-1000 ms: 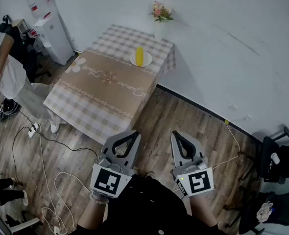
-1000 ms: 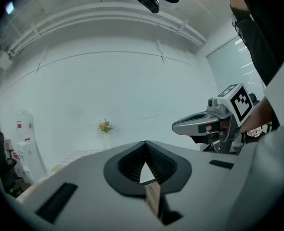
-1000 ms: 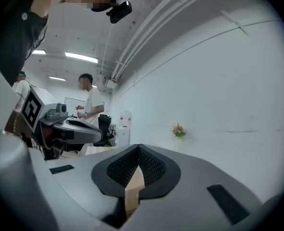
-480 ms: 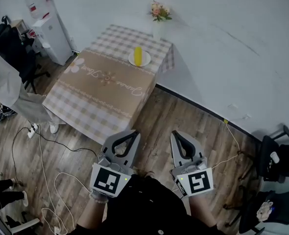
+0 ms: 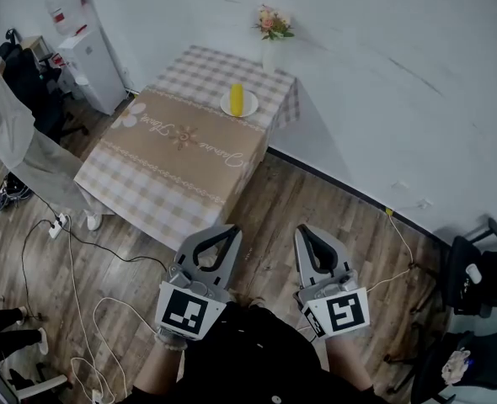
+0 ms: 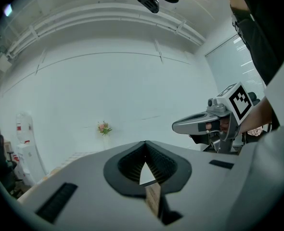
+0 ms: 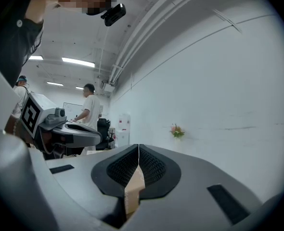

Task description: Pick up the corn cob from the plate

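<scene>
head view gives us the checked table (image 5: 173,154) by the wall. we hold the left gripper (image 5: 230,231) and right gripper (image 5: 304,232) well short of it, both jaws pressed together, nothing between. at the table's far end, a white plate (image 5: 251,108) carries the yellow corn cob (image 5: 237,99).

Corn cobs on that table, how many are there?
1. The corn cob sits on the white plate at the far end of the table, near the flower vase. Nothing on the table looks able to hide another.
</scene>
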Tool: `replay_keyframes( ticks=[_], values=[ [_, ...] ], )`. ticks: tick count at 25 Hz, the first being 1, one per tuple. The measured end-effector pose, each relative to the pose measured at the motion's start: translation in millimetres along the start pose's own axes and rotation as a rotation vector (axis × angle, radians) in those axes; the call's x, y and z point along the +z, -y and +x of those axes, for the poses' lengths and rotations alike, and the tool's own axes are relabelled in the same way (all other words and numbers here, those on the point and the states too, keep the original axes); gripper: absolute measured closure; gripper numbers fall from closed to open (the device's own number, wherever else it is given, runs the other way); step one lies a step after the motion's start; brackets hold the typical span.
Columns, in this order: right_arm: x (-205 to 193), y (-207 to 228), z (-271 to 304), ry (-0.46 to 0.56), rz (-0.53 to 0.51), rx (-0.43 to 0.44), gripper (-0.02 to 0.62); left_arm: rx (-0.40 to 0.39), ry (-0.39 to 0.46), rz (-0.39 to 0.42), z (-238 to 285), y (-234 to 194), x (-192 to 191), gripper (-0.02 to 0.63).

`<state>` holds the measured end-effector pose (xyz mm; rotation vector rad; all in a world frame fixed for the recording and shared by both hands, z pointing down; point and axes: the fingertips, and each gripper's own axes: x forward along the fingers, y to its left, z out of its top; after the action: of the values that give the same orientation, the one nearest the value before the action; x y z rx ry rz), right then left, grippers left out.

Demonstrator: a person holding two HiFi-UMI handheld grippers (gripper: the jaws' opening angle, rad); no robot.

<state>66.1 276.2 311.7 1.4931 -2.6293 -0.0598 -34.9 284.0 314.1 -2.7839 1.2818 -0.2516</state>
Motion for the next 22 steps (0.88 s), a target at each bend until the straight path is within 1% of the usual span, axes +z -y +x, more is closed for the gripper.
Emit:
replay_keyframes(
  ticks=[13,22],
  values=[
    [2.0,17.8,-20.0,0.004,-0.012,0.005,0.554,0.026,0.011,-0.012,7.5,20.1,11.6,0.594],
    [0.2,27.3,-36.3,0.021,-0.015,0.056,0.554,0.074,-0.001,0.003,9.4,43.7,16.5,0.594]
  ],
)
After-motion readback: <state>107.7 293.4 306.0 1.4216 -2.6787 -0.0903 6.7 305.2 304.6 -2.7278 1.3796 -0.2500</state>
